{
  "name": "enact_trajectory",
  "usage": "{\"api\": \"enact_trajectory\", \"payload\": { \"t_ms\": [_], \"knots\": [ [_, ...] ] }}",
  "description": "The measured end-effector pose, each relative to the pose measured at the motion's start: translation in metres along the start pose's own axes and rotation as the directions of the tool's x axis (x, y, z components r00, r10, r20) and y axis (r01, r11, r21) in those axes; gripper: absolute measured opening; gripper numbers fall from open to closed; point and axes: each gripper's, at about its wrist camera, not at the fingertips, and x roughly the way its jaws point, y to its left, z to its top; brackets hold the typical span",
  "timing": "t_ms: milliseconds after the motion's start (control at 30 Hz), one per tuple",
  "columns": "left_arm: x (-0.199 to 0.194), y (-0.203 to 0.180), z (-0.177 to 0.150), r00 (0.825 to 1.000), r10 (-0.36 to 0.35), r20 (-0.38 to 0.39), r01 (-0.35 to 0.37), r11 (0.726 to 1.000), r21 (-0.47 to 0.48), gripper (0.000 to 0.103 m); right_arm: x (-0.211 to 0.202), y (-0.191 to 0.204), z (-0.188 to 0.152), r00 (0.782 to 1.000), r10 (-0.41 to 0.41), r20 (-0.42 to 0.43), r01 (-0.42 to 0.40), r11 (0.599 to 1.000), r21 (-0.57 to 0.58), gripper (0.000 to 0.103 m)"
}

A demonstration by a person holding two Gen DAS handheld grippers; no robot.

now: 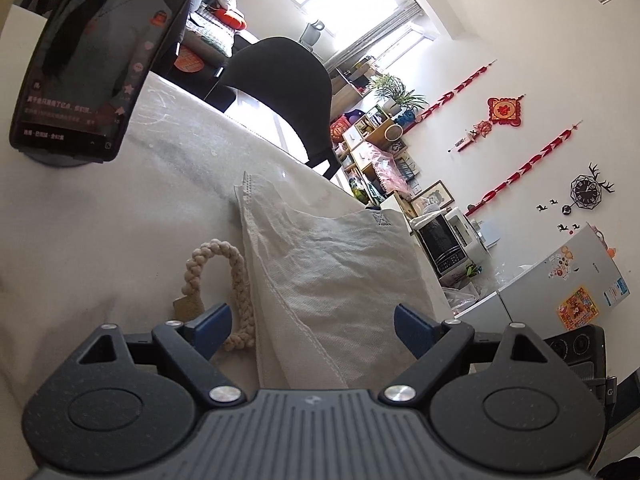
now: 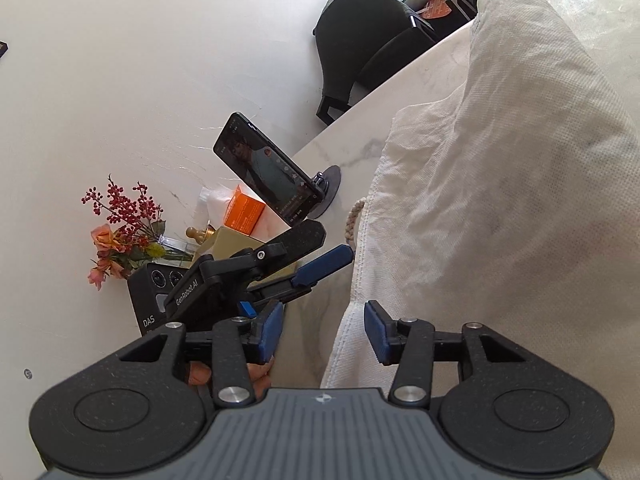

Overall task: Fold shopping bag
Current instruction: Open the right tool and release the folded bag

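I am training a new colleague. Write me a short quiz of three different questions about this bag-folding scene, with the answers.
1. True or false: the left tongs are shut on the white shopping bag.
2. Which item lies beside the bag on the table? A) a braided rope handle B) a spoon C) a book
3. Fill in: behind the bag, a ____ stands on a round stand.

Key: 1 false, both the left and the right tongs are open around the bag edge. 2 A. 3 phone.
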Motion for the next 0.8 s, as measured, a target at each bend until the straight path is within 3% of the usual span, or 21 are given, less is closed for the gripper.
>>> {"api": "enact_trajectory", "payload": {
  "t_ms": [233,467,800],
  "knots": [
    [-0.023,-0.019,-0.024,0.996,0.088,-0.011,-0.087,0.994,0.067,0.088,-0.015,-0.007,-0.015,0.999,-0.031,0.018,0.031,1.0,-0.003,0.05],
    [-0.052,-0.031,-0.056,0.988,0.157,-0.007,-0.155,0.979,0.131,0.084,-0.038,-0.003,-0.037,0.989,-0.136,0.057,0.141,0.984,-0.106,0.051],
    [-0.102,-0.052,-0.098,0.968,0.246,0.056,-0.252,0.946,0.204,0.084,-0.062,-0.002,-0.073,0.976,-0.205,0.074,0.216,0.956,-0.197,0.054]
  ]
}}
